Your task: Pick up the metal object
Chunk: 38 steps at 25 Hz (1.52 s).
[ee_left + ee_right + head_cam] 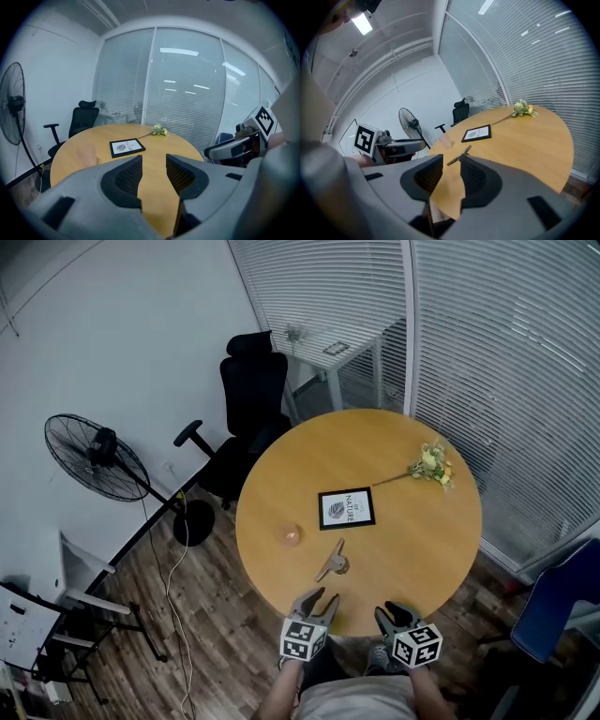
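The metal object (332,562), a slim silvery clip-like piece, lies on the round wooden table (422,549) near its front edge. In the right gripper view the metal object (459,155) shows just beyond the jaws. My left gripper (319,598) hovers at the table's edge just short of it, open and empty. My right gripper (397,612) is beside it to the right, also open with nothing between its jaws. In the left gripper view the left gripper (153,171) frames bare tabletop; the metal object is hidden there.
A black-framed picture (346,507) lies mid-table, a small pink object (292,536) to its left, a flower sprig (431,465) at the far right. A black office chair (246,399), a floor fan (94,456) and a blue chair (562,601) surround the table.
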Tool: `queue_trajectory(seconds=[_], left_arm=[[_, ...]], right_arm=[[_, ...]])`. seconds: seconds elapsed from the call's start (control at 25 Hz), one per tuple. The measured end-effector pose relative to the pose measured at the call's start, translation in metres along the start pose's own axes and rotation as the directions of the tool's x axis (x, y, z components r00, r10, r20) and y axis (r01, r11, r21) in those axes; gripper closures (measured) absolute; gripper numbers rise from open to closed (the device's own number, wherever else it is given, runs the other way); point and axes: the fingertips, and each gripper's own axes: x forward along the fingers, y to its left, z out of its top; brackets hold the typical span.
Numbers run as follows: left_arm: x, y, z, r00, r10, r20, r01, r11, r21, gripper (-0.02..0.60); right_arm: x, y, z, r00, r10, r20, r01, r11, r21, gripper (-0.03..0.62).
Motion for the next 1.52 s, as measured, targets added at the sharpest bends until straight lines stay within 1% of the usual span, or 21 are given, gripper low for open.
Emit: queue_trajectory(seconds=[0.12, 0.28, 0.44, 0.64, 0.76, 0.88, 0.96, 1.08, 1.2, 1.28, 1.36, 1.52], left_arm=[[0.020, 0.014, 0.004, 0.998, -0.052, -0.025, 0.053, 0.998, 0.029, 0.433], [0.044, 0.032, 0.001, 0.989, -0.124, -0.074, 0.130, 0.989, 0.072, 0.433], [0.067, 0.054, -0.012, 0.976, -0.163, -0.144, 0.181, 0.976, 0.121, 0.433], [0.092, 0.081, -0.037, 0.947, -0.220, -0.234, 0.258, 0.955, 0.145, 0.433], [0.109, 0.089, -0.059, 0.924, -0.248, -0.293, 0.304, 0.938, 0.166, 0.433], [0.123, 0.096, -0.085, 0.899, -0.260, -0.351, 0.340, 0.921, 0.189, 0.433], [0.130, 0.098, -0.097, 0.887, -0.262, -0.380, 0.358, 0.910, 0.209, 0.433], [0.141, 0.100, -0.111, 0.875, -0.255, -0.411, 0.374, 0.895, 0.242, 0.433], [0.149, 0.104, -0.122, 0.867, -0.247, -0.433, 0.379, 0.891, 0.251, 0.433], [0.153, 0.104, -0.130, 0.856, -0.253, -0.451, 0.391, 0.887, 0.244, 0.433], [0.155, 0.103, -0.136, 0.850, -0.255, -0.461, 0.396, 0.886, 0.239, 0.433], [0.157, 0.107, -0.138, 0.852, -0.261, -0.454, 0.385, 0.899, 0.207, 0.434]], right_arm=[[0.018, 0.000, 0.010, 1.000, -0.024, 0.005, 0.024, 1.000, 0.017, 0.480], [0.043, -0.001, 0.024, 0.999, -0.052, 0.006, 0.052, 0.998, 0.029, 0.480], [0.067, -0.005, 0.027, 0.996, -0.089, -0.010, 0.090, 0.995, 0.050, 0.480], [0.089, -0.005, 0.018, 0.986, -0.162, -0.025, 0.164, 0.980, 0.114, 0.480], [0.099, -0.009, 0.014, 0.978, -0.205, -0.031, 0.207, 0.968, 0.142, 0.480], [0.110, -0.010, 0.011, 0.971, -0.237, -0.036, 0.240, 0.958, 0.156, 0.480], [0.116, -0.010, 0.006, 0.967, -0.253, -0.036, 0.256, 0.951, 0.174, 0.480], [0.124, -0.011, 0.001, 0.960, -0.277, -0.037, 0.278, 0.940, 0.198, 0.480], [0.129, -0.009, -0.005, 0.956, -0.290, -0.042, 0.292, 0.931, 0.218, 0.480], [0.130, -0.009, -0.008, 0.954, -0.296, -0.049, 0.300, 0.927, 0.226, 0.480], [0.130, -0.010, -0.010, 0.952, -0.300, -0.056, 0.304, 0.924, 0.230, 0.480], [0.130, -0.015, -0.010, 0.951, -0.303, -0.061, 0.309, 0.923, 0.229, 0.482]])
